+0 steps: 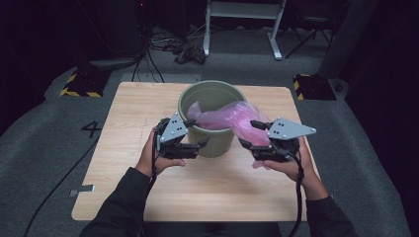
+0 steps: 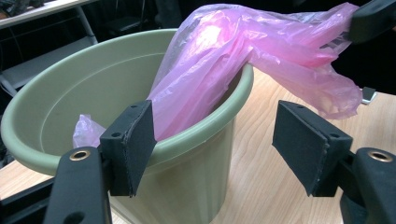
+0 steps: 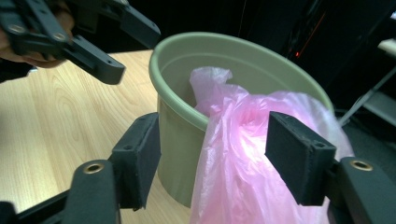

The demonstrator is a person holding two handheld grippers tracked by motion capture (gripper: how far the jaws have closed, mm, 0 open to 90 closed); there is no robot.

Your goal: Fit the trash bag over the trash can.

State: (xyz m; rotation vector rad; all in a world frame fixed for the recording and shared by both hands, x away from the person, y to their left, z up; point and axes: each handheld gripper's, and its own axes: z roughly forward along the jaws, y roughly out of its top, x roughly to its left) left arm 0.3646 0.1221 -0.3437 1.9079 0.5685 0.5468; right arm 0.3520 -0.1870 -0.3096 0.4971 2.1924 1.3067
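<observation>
The left hand-held gripper hovered at the near-left side of the green bucket, its jaws spread wide and holding nothing, one pad just in front of the rim. The bucket stood upright toward the far middle of the wooden tabletop. A pink plastic bag lay partly inside it and spilled over the right rim. The right hand-held gripper was beside it, jaws wide, bag between them but not clamped.

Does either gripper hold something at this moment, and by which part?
Nothing is held. The left gripper stands open at the green bucket's rim; the right gripper stands open around the pink bag.
</observation>
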